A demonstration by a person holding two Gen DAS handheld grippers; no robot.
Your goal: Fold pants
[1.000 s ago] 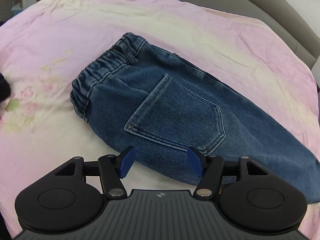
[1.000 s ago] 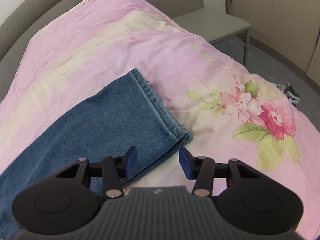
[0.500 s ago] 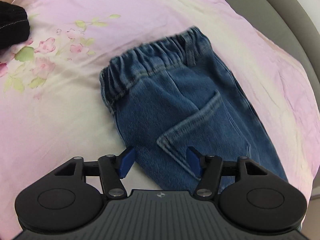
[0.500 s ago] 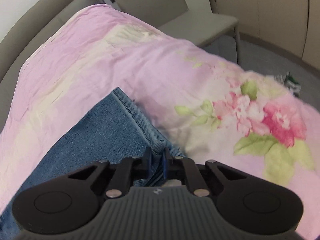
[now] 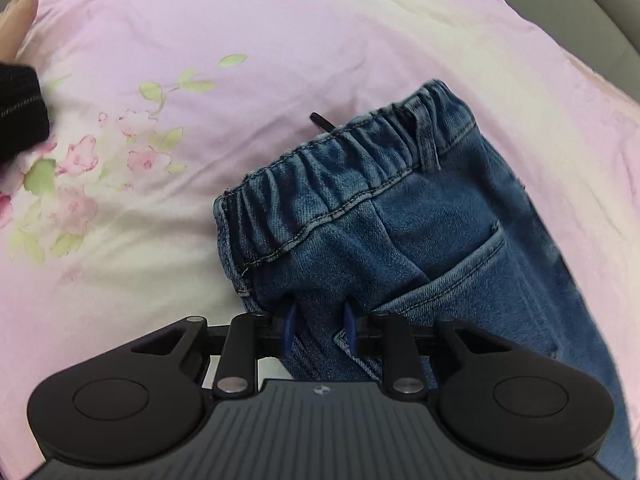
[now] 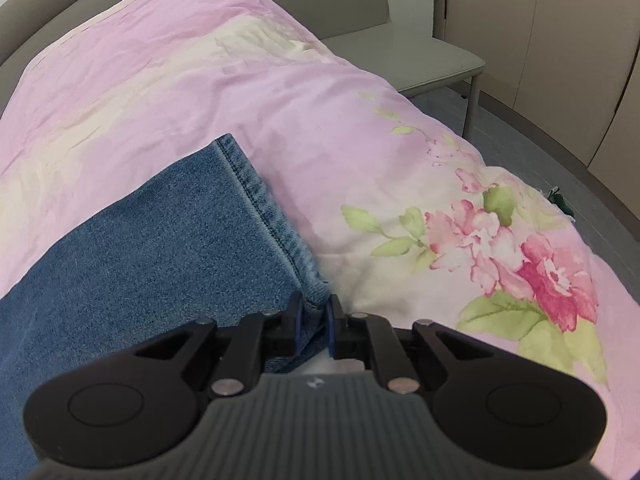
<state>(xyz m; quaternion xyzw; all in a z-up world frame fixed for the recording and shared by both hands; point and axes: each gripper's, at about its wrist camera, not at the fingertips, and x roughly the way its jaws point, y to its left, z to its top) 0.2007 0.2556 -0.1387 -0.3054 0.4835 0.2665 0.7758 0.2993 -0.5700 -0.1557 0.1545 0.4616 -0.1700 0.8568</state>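
The blue denim pants [image 5: 420,240] lie folded lengthwise on the pink floral bedspread [image 5: 240,40]. In the left wrist view I see the elastic waistband [image 5: 340,160] and a back pocket [image 5: 480,280]. My left gripper [image 5: 318,320] is shut on a bunch of denim at the near edge below the waistband. In the right wrist view the pant leg [image 6: 140,240] ends in a hem [image 6: 260,208]. My right gripper [image 6: 314,320] is shut on the near corner of that hem.
A hand in a dark sleeve [image 5: 20,120] rests at the left edge of the bed. A grey chair [image 6: 400,40] and cabinets [image 6: 560,40] stand beyond the bed, with floor to the right. A grey headboard [image 5: 600,20] curves behind.
My left gripper moved toward the waistband and closed on the denim. My right gripper closed on the hem corner half a second ago and still holds it.
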